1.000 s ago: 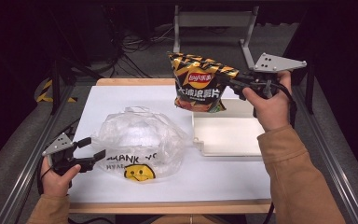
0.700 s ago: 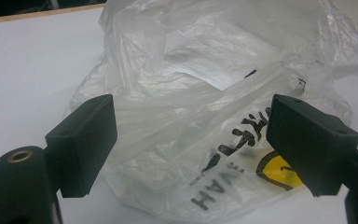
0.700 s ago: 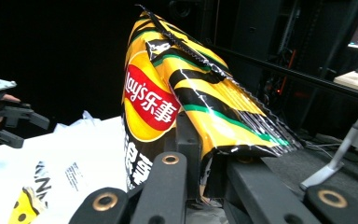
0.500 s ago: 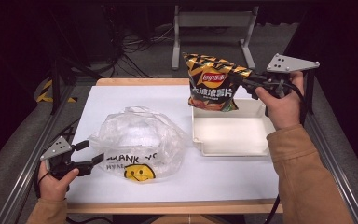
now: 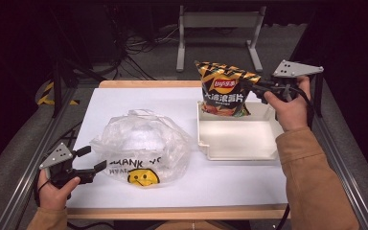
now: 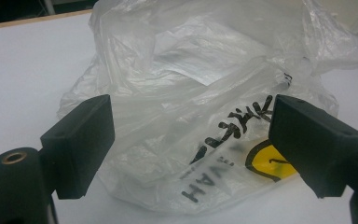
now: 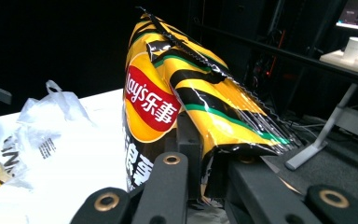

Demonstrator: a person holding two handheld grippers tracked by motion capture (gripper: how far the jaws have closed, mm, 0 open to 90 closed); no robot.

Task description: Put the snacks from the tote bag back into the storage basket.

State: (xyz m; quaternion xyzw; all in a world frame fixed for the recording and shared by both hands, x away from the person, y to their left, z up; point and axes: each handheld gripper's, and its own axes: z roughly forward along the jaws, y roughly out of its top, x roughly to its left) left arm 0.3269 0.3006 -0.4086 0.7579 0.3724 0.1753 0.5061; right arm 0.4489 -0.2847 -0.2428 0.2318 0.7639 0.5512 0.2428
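A yellow-and-black chip bag (image 5: 223,90) with a red logo hangs upright over the far end of the white tray (image 5: 263,153). My right gripper (image 5: 253,88) is shut on the bag's top right corner; in the right gripper view the bag (image 7: 177,93) is pinched between the jaws. A crumpled clear plastic bag (image 5: 141,146) with black lettering and a yellow smiley lies on the white table (image 5: 139,100). My left gripper (image 5: 92,160) stands open at the plastic bag's near left edge. In the left gripper view the plastic bag (image 6: 205,107) lies just beyond the two spread jaws, apart from them.
The wooden table edge (image 5: 172,211) runs along the front. Metal rails (image 5: 24,167) flank the table on both sides. A grey metal stand (image 5: 220,28) and loose cables (image 5: 139,48) lie on the floor behind the table.
My right gripper has carried the chip bag to the right and slightly down, from left of the tray's far end to over it. The left gripper has hardly moved.
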